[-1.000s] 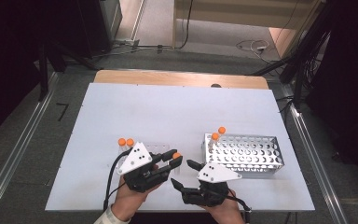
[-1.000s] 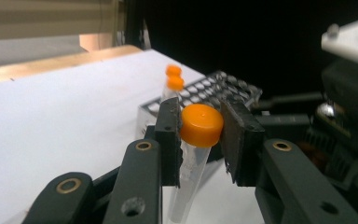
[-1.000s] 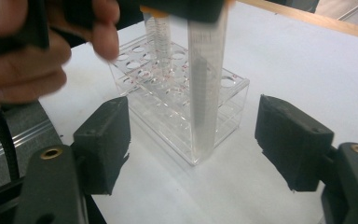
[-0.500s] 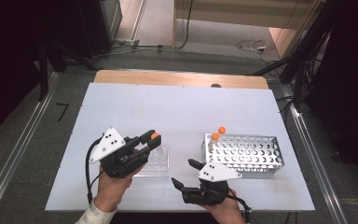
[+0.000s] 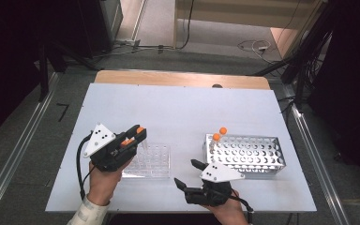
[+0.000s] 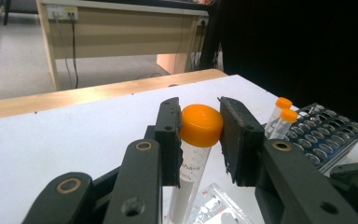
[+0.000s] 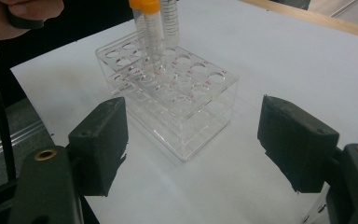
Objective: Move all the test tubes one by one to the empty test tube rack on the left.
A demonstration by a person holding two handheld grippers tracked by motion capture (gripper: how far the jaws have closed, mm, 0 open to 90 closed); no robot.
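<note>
My left gripper [image 6: 200, 133] is shut on the orange cap [image 6: 201, 124] of a clear tube [image 6: 189, 172]. In the high view the left gripper [image 5: 138, 134] holds this tube upright over the far left corner of a clear plastic rack [image 5: 153, 162]. In the right gripper view the held tube [image 7: 169, 21] hangs next to two orange-capped tubes [image 7: 151, 32] standing in the clear rack [image 7: 186, 100]. I cannot tell whether its tip is inside a hole. My right gripper [image 5: 186, 172] rests near the table's front edge, open, its jaws wide apart [image 7: 198, 140] and facing the clear rack.
A metal rack [image 5: 258, 154] stands on the right of the white table [image 5: 178, 112], with two orange-capped tubes [image 5: 219, 134] at its far left corner; it also appears as the metal rack [image 6: 328, 135]. A hand [image 7: 23, 14] holds the left gripper.
My left gripper has carried the tube leftward from the table's middle to the clear rack's far left corner, uncovering most of the rack. The right gripper has stayed still and open.
</note>
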